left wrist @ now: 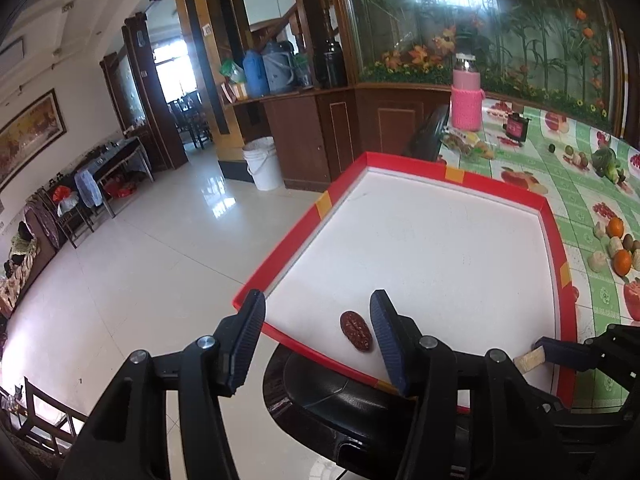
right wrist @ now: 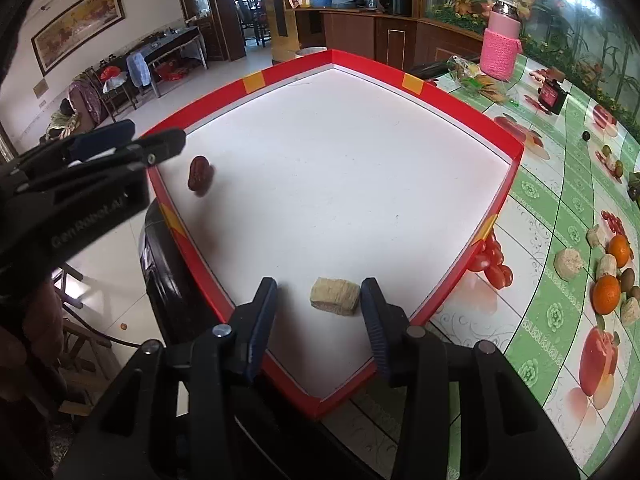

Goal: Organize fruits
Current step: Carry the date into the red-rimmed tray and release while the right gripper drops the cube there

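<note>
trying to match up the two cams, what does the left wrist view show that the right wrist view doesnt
Only the left wrist view shows the white bucket on the floor and the left gripper open around the red date. Only the right wrist view shows the right gripper open around the beige block, seen whole. Both show the red-rimmed tray, the date, the pink jar and the oranges.

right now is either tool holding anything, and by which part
Nothing is held. The left tool is open beside the red date; the right tool is open around the tan block.
</note>
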Tool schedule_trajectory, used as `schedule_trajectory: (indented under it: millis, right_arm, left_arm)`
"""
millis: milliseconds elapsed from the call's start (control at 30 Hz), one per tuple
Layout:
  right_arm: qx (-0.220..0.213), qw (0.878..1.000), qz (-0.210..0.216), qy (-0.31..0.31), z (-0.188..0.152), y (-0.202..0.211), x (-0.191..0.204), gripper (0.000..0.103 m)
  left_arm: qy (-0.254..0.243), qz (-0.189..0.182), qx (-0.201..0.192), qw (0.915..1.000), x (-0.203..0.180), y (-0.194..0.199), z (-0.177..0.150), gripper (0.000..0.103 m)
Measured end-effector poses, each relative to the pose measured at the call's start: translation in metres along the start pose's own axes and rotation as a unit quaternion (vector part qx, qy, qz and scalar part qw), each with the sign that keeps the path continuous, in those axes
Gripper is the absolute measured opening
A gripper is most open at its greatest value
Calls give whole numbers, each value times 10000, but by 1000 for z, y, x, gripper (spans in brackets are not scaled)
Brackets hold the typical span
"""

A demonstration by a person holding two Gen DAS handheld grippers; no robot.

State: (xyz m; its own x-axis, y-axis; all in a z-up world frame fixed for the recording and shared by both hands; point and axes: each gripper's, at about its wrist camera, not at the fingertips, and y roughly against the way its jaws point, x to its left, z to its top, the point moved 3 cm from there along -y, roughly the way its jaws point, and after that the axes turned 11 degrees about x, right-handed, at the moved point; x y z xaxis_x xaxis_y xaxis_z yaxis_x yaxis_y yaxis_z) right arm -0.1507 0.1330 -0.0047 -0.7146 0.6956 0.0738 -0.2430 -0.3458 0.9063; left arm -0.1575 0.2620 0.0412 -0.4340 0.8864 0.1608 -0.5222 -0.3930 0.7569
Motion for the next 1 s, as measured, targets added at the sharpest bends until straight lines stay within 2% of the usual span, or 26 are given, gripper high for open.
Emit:
schedule_trajectory:
  millis: [367, 467, 567, 633, 733, 1000]
  right_arm:
    - [-81, 9995, 298, -101, -7, 11, 0, 45]
    - [-194, 9990, 379, -163, -10, 20, -6, 46]
    - [-499, 9974, 345, -379, -14, 37, -21, 49]
    - [-653, 9959, 316, -547, -15, 47, -33, 55]
    - [-839, 9930, 212, -801, -19, 60, -54, 59]
    - [-942, 9874, 109, -1267, -32, 73, -96, 61]
  left_arm:
    - [-202, -16, -197, 9996, -17, 22, 0, 59]
    - [-240, -6, -229, 9994, -22, 26, 0, 64]
    - [-281, -14, -277, 9992, -26, 32, 0, 66]
    - [-318, -29, -308, 9990, -29, 35, 1, 68]
    - [-389, -43, -345, 9986, -34, 38, 1, 68]
    - [-490, 36, -328, 9983, -42, 40, 1, 69]
